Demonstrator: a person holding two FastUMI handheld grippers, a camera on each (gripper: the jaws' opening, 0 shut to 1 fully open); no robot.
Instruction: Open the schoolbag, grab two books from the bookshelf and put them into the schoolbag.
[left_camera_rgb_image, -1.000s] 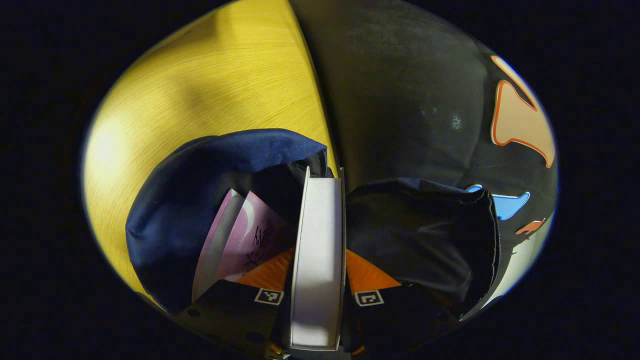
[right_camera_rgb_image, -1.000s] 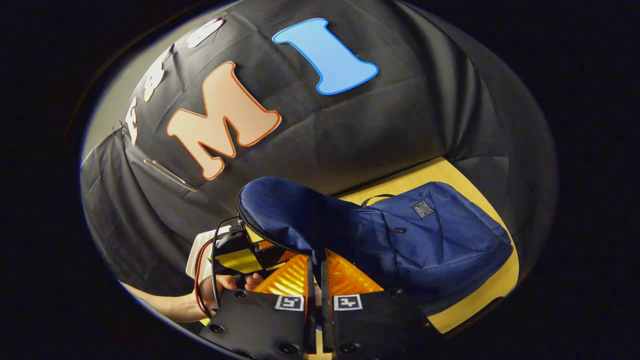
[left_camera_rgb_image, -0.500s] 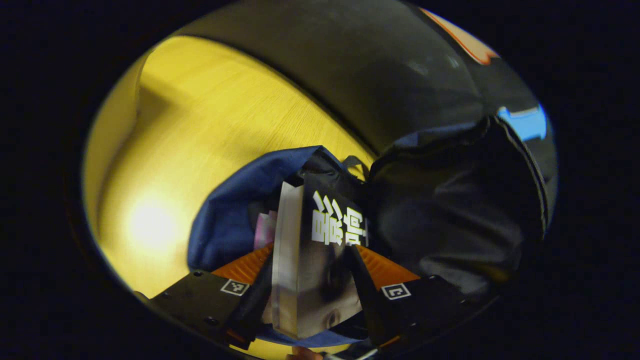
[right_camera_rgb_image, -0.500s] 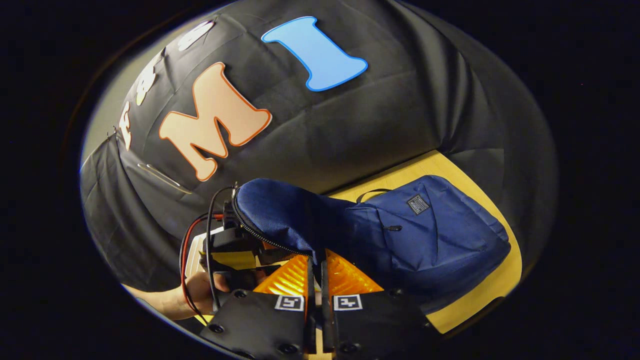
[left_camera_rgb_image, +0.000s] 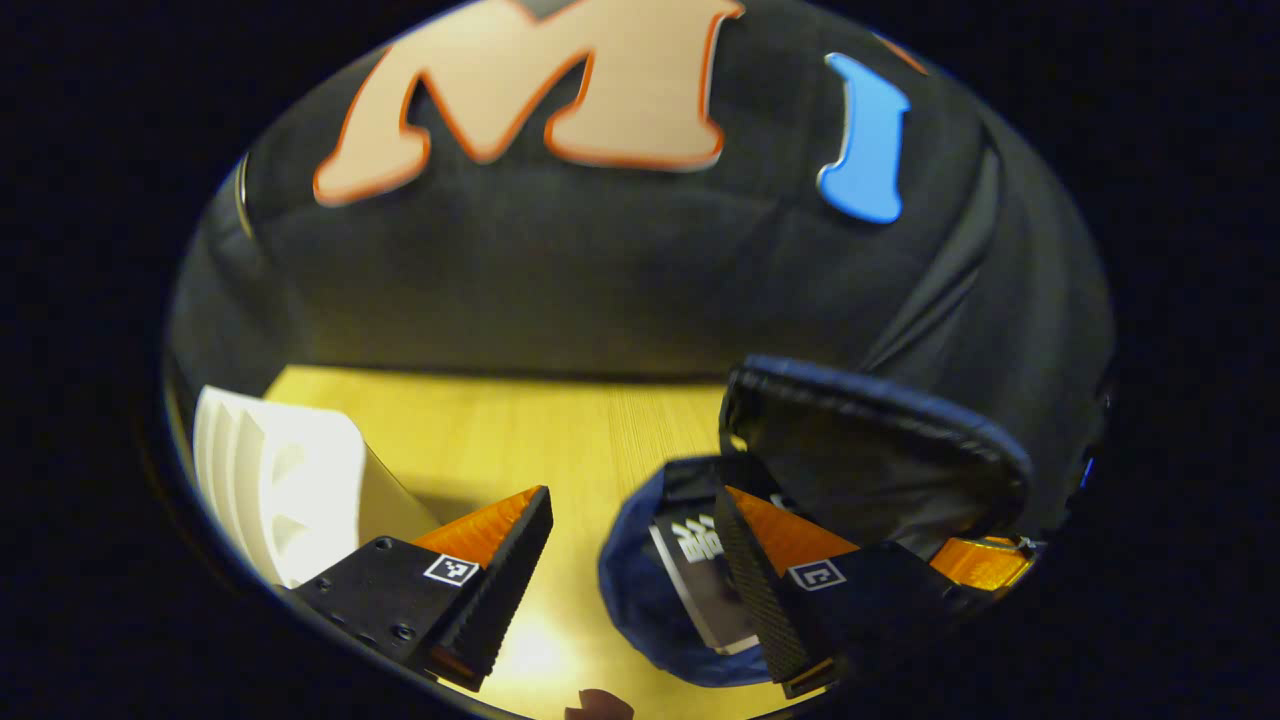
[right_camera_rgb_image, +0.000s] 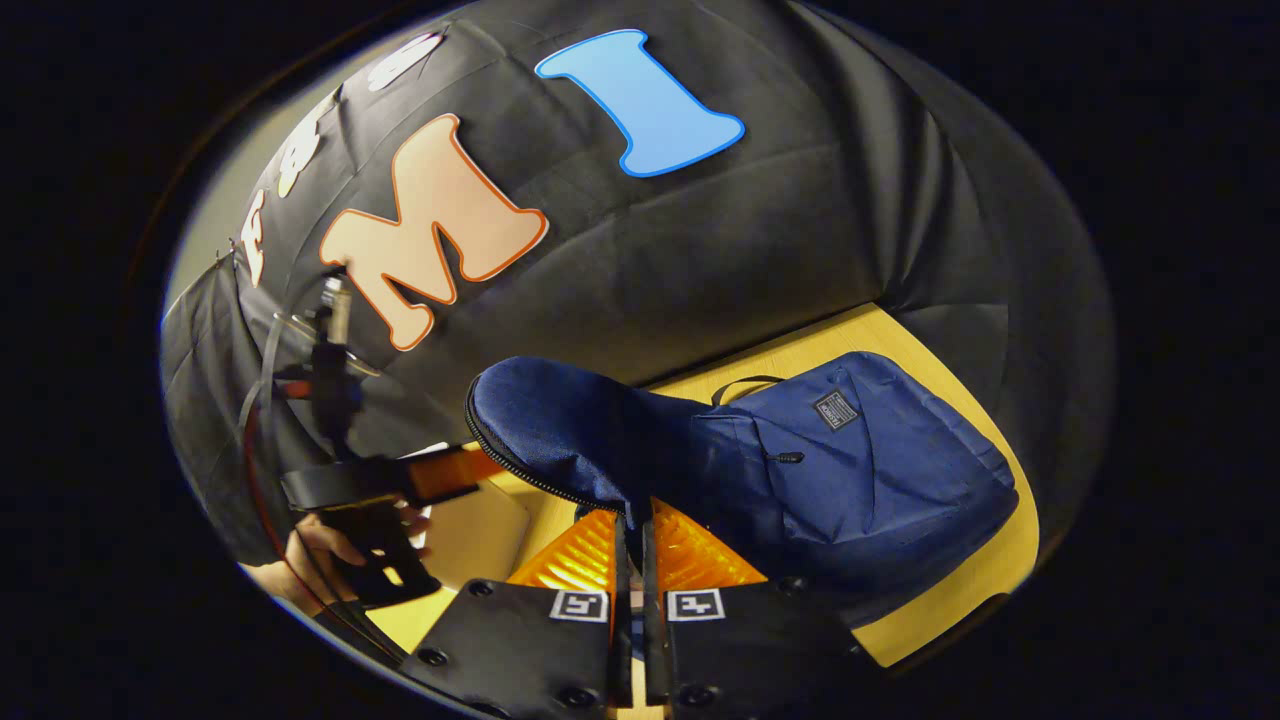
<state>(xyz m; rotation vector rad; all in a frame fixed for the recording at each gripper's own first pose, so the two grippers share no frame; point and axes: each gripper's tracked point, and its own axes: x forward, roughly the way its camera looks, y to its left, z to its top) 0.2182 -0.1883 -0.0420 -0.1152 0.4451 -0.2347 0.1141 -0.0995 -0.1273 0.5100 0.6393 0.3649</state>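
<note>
In the left gripper view, the left gripper (left_camera_rgb_image: 630, 560) is hanging above the yellow surface (left_camera_rgb_image: 500, 430) with its jaws spread wide and nothing between them. Just past its right-hand finger, the schoolbag (left_camera_rgb_image: 640, 610) is gaping open, and a book (left_camera_rgb_image: 700, 580) is lying inside the mouth, its cover facing up. The bag's dark flap (left_camera_rgb_image: 880, 460) is being held up over the opening. At the left edge a white bookshelf (left_camera_rgb_image: 280, 490) is standing on the surface. The risk, as I judge it, is that the book is sitting shallow near the lip: if the flap is dropped or the bag is tugged, it could slide out onto the surface. Whether a second book is lying beneath it is hidden by the finger and the bag's rim, and the shelf's contents are cut off at the edge.

In the right gripper view, the right gripper (right_camera_rgb_image: 628, 560) is pinching the zippered edge of the flap (right_camera_rgb_image: 560, 430), jaws closed on the fabric, lifting it while the schoolbag's body (right_camera_rgb_image: 860, 470) is lying flat on the surface. The left gripper (right_camera_rgb_image: 400, 480), held by a hand (right_camera_rgb_image: 320, 550), is hovering off to the left, blurred. The thin pinch could be slipping, which would let the flap fall shut over the mouth. The bag's interior is hidden here behind the raised flap.
</note>
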